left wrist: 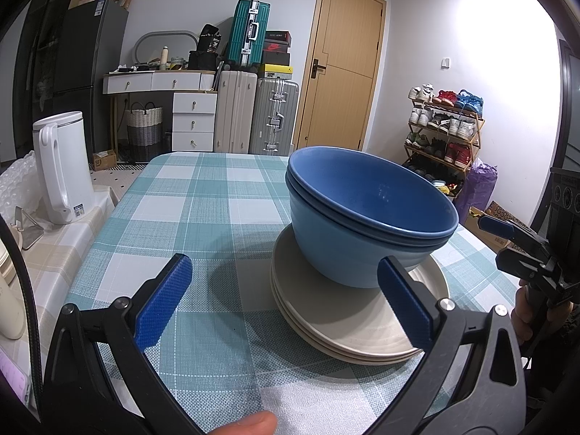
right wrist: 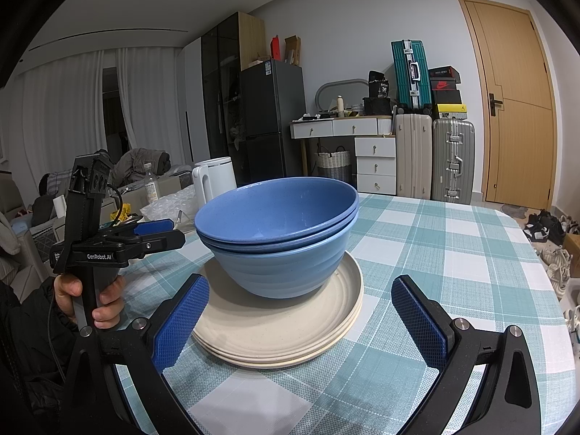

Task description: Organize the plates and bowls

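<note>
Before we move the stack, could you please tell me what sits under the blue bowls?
The nested blue bowls rest on a stack of cream plates, three rims showing, on the checked tablecloth. The plate centres beneath the bowls are covered, so anything there is unseen.

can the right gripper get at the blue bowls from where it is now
Probably yes. The right gripper is open and empty, facing the blue bowls on the cream plates, with nothing between.
</note>
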`<state>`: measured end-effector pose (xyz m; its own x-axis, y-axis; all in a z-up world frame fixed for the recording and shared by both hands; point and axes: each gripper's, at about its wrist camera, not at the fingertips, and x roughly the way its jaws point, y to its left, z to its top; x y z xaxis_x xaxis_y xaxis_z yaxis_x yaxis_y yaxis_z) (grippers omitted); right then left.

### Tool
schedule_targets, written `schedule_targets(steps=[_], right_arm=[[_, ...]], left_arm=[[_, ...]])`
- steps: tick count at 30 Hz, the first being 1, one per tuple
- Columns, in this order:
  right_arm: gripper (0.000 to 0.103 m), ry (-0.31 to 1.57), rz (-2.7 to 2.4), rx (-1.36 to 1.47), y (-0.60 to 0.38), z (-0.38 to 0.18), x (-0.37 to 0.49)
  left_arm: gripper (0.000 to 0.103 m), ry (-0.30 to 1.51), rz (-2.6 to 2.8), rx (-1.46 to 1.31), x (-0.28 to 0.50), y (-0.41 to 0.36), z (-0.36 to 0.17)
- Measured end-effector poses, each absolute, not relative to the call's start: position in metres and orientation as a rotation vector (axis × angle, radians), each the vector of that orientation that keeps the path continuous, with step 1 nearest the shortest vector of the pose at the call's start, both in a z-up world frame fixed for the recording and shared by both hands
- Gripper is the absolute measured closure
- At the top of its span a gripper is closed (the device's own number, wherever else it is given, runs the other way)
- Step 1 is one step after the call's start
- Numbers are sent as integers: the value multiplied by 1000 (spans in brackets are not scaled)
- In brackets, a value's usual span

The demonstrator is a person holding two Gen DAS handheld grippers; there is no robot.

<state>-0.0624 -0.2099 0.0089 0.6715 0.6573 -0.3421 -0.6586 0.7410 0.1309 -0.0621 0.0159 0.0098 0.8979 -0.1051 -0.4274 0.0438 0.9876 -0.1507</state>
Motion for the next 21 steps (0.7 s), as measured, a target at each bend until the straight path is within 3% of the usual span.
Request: schedule_targets(steps=[21], right_arm=[[0,384,741,-5,-210,9,-62]], left_arm=[[1,448,-79,-137,-62,16,10]])
